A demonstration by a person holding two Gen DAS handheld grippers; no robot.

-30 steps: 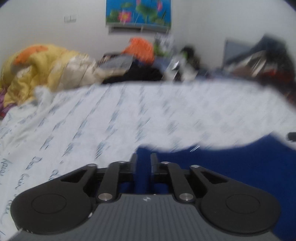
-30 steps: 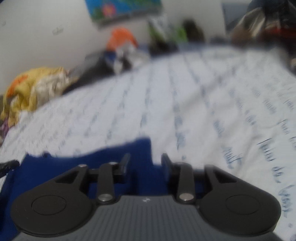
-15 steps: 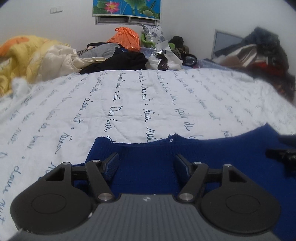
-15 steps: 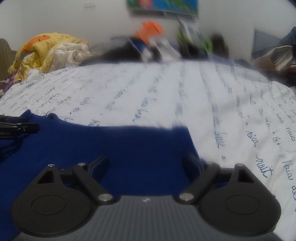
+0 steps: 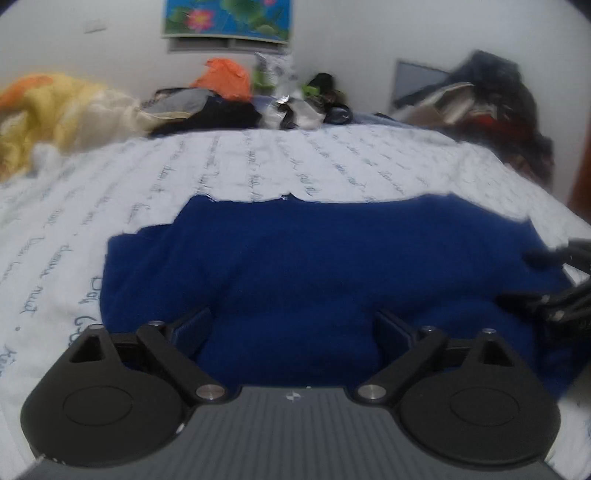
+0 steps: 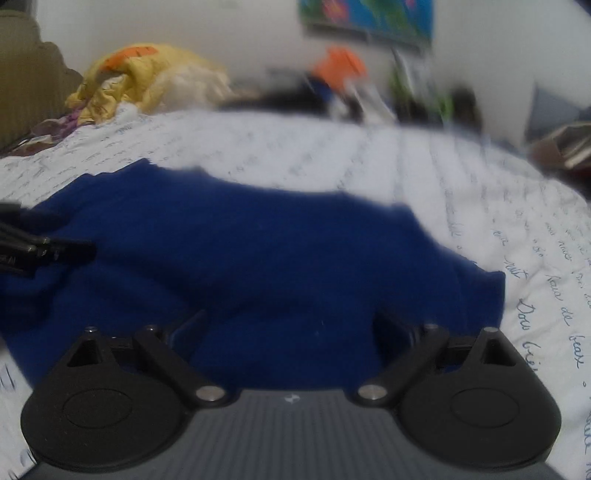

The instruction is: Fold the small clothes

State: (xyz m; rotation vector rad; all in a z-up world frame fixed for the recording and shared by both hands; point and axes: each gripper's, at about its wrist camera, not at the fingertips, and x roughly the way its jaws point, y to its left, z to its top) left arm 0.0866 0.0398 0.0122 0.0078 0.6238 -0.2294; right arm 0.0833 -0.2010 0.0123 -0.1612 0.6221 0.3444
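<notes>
1. The yellow quilt [image 5: 55,110] is bunched at the far left end of the bed [image 5: 332,162], well apart from the blue garment [image 5: 314,266].
2. The left gripper [image 5: 291,332] hangs low over the near left part of the blue garment, its jaws spread wide with nothing between them but the cloth lying below.
3. The blue garment lies folded on the bed's white sheet with script print, its far edge running straight across and a lower layer sticking out at its left side.
4. Beyond the garment, at the far edge of the bed, sit dark clothes [image 5: 218,114] and an orange bag [image 5: 225,77], under a flower picture [image 5: 229,16] on the wall.
5. The right gripper [image 6: 291,330] hangs over the near right part of the garment, jaws likewise spread wide and empty; its view is blurred.
6. A heap of dark clothes [image 5: 491,99] stands off the bed's far right corner.
</notes>
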